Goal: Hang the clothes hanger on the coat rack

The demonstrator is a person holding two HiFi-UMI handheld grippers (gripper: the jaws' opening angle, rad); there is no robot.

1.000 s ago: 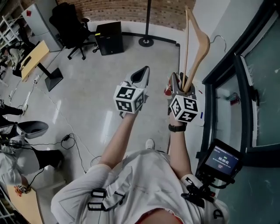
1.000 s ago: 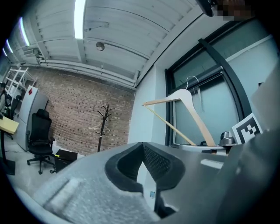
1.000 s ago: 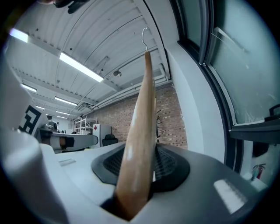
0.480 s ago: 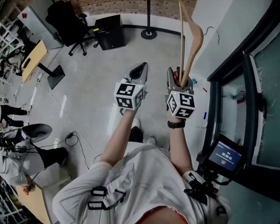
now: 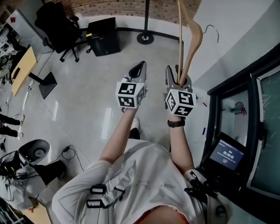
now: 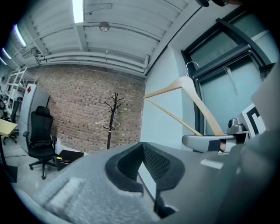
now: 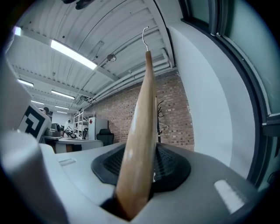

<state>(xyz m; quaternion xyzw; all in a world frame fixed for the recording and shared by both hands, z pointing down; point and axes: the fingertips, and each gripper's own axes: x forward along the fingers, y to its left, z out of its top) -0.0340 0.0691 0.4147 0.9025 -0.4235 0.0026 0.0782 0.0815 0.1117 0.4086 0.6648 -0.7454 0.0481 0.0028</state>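
Your right gripper [image 5: 177, 74] is clamped on the lower end of one arm of the hanger [image 5: 192, 43], which stands up and forward from the jaws. Its hook [image 5: 213, 29] is at the top, on the side towards the wall [image 5: 227, 39]. Your left gripper [image 5: 138, 70] has its jaws together with nothing between them, and it rides beside the right one. The rack [image 5: 146, 13] stands well ahead of you against the brick wall, so the hanger is still far from it.

The main risk is the grip. You hold a long piece of wood by one tip, and any knock or quick swing could make it pivot in the pads or slip out. The hook passes close to the wall and the window frame [image 5: 227, 85] on your right, so it could snag there if you drift that way.

At the rack, the hook points sideways, not down over a peg. You probably need to turn your wrist, or the hook will miss or catch only by its tip. Pushing hard on the thin pole could rock the rack.
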